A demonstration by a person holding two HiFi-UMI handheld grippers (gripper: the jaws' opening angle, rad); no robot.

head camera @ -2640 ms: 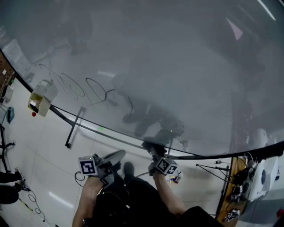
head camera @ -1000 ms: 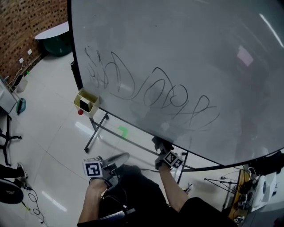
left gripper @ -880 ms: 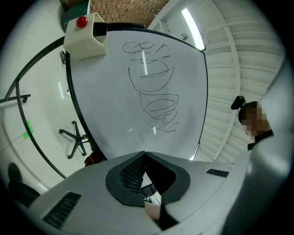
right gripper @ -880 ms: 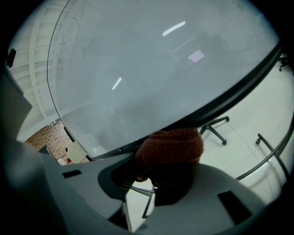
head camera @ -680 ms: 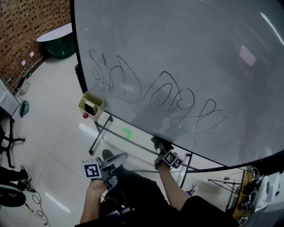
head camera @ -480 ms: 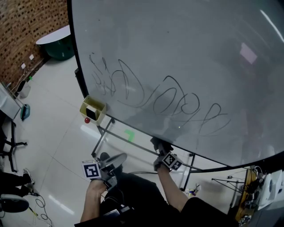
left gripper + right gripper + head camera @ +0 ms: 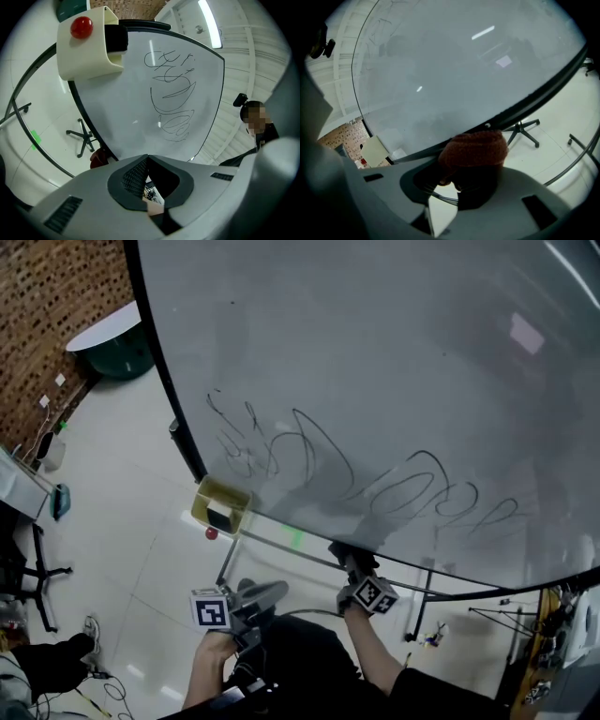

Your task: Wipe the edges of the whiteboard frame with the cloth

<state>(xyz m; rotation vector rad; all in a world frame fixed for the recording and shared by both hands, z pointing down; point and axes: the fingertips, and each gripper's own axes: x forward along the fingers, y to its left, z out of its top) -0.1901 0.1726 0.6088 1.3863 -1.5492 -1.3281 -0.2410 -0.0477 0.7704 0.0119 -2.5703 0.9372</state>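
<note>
The left gripper (image 7: pixel 147 158) hangs low, jaws together with nothing between them. The right gripper (image 7: pixel 465 177) is clamped on a rust-red cloth (image 7: pixel 474 149) pressed against the whiteboard's (image 7: pixel 375 362) black bottom frame edge (image 7: pixel 534 101). Farther along that edge, near the corner, a cream holder (image 7: pixel 84 58) contains a black eraser (image 7: pixel 116 37); a red knob (image 7: pixel 81 26) sits on its outer face.

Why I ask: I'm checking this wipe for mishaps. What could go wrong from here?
1. The cloth sits at the bottom frame, just below the marker scribbles; drifting upward could smear them.
2. The box hanging at the lower corner lies along the frame; wiping that way could knock it off.
</note>
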